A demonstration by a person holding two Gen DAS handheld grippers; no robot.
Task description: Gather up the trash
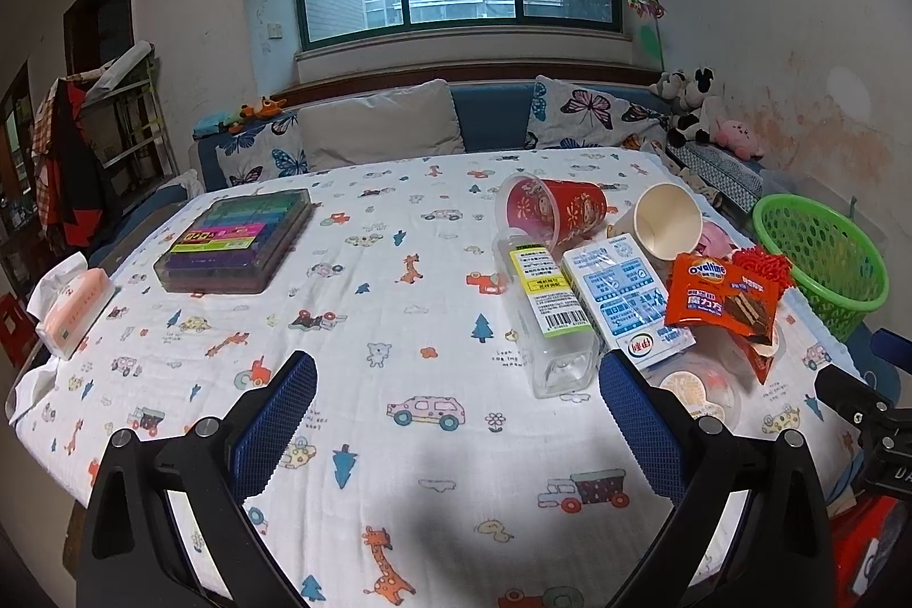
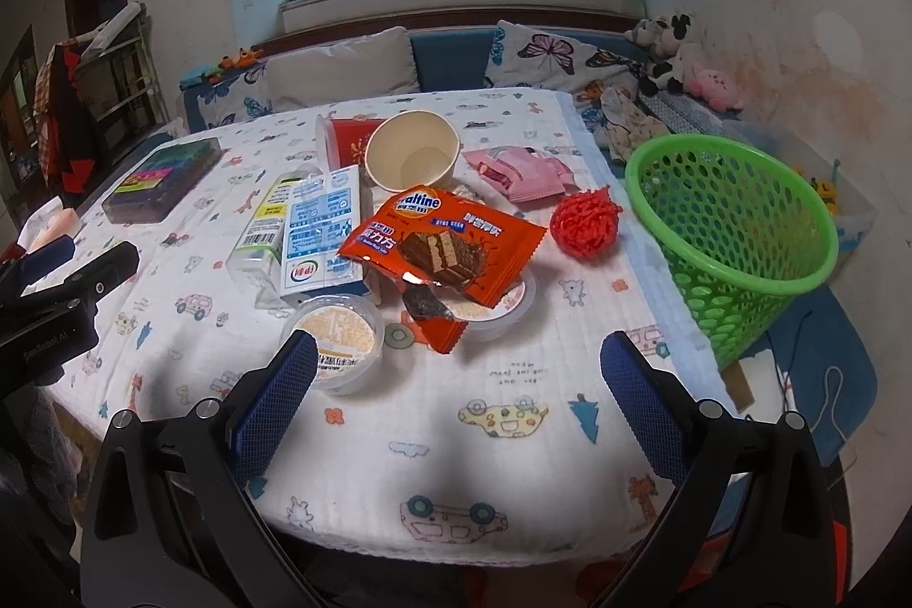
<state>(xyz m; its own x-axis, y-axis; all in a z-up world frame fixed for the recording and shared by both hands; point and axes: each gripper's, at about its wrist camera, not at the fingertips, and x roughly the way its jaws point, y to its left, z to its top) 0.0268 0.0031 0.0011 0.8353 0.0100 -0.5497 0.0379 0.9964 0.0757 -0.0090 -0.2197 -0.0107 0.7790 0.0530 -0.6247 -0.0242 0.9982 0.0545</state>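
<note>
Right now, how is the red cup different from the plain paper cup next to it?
The red cup is clear plastic with a red printed sleeve; the paper cup is plain cream with no print. In the left wrist view the red cup's mouth faces left toward the clear bottle, while the paper cup's mouth faces the camera, showing its empty inside. Both lie tipped on their sides on the tablecloth, side by side.

Your left tongs (image 1: 457,414) and right tongs (image 2: 459,394) look alike: glossy black angular arms, each tipped with a blue, finely gridded pad (image 1: 273,423), with round silver screw heads (image 2: 206,407) set along the black frames
</note>
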